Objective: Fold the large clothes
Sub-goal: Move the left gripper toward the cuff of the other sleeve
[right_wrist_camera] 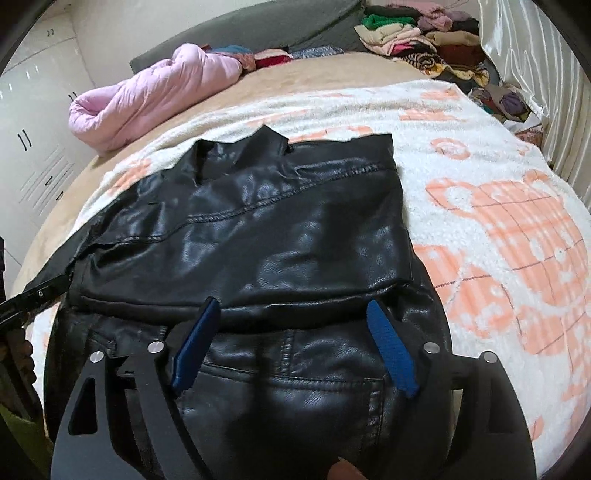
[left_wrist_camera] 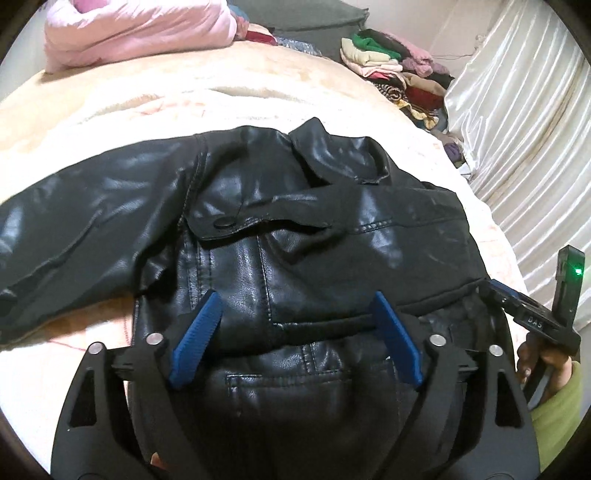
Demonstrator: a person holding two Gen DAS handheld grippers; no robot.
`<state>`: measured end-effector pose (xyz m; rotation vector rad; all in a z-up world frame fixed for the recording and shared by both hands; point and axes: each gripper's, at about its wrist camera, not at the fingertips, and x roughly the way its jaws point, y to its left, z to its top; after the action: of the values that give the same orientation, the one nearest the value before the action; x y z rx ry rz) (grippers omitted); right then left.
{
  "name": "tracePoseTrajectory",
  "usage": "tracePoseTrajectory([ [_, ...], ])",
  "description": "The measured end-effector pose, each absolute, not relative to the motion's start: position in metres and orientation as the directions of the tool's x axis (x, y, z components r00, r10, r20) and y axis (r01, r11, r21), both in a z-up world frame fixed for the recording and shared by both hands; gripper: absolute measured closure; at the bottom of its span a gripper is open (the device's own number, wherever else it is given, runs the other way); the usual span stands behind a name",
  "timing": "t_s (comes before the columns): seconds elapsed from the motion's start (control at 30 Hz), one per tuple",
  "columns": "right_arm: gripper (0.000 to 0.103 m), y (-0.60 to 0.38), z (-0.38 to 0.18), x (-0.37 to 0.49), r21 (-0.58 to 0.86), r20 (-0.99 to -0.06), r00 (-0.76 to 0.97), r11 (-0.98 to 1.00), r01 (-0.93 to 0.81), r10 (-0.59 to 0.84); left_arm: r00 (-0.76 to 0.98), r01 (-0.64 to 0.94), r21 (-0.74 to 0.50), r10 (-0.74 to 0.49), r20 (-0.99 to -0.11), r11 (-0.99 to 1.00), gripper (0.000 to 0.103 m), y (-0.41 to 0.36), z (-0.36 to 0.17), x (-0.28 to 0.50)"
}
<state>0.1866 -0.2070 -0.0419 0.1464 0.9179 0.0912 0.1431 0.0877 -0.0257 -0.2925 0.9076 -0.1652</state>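
A black leather jacket (left_wrist_camera: pixel 295 221) lies spread on the bed, collar at the far end, with one sleeve (left_wrist_camera: pixel 74 221) stretched out to the left. Its near part is folded over, and the fold's edge runs across between my fingers in both views. My left gripper (left_wrist_camera: pixel 297 299) hovers low over that fold, open, blue pads wide apart. My right gripper (right_wrist_camera: pixel 292 303) stands open the same way over the jacket (right_wrist_camera: pixel 258 221) nearer its right side. Its body (left_wrist_camera: pixel 532 314) also shows at the right edge of the left wrist view, held by a hand in a green sleeve.
The bed carries a white blanket with orange patterns (right_wrist_camera: pixel 498 221). A pink quilted coat (right_wrist_camera: pixel 155 92) lies at the far left, and a pile of folded clothes (right_wrist_camera: pixel 417 33) at the far right corner. A white satin curtain (left_wrist_camera: pixel 517 110) borders the right; white cabinets (right_wrist_camera: pixel 33 110) stand left.
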Motion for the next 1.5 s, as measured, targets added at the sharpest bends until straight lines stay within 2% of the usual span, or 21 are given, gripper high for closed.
tracePoseTrajectory([
  [0.1,0.009,-0.202,-0.031,0.181,0.164,-0.767,0.624,0.986,-0.029,0.146,0.620,0.018,-0.308,-0.252,-0.743,0.951,0.018,0.087,-0.018,0.139],
  [0.2,0.007,-0.194,-0.022,0.176,0.163,-0.754,0.639,0.986,-0.043,0.152,0.637,0.004,-0.291,-0.227,-0.737,0.957,0.010,0.088,-0.011,0.133],
  [1.03,0.005,-0.109,0.039,0.167,0.131,-0.662,0.716,0.975,-0.182,0.223,0.709,-0.086,-0.284,-0.141,-0.691,0.955,0.010,0.137,0.026,0.090],
  [1.5,0.004,-0.040,0.058,0.174,0.103,-0.637,0.712,0.948,-0.302,0.297,0.745,-0.189,-0.269,-0.041,-0.665,0.944,0.009,0.184,0.037,0.068],
])
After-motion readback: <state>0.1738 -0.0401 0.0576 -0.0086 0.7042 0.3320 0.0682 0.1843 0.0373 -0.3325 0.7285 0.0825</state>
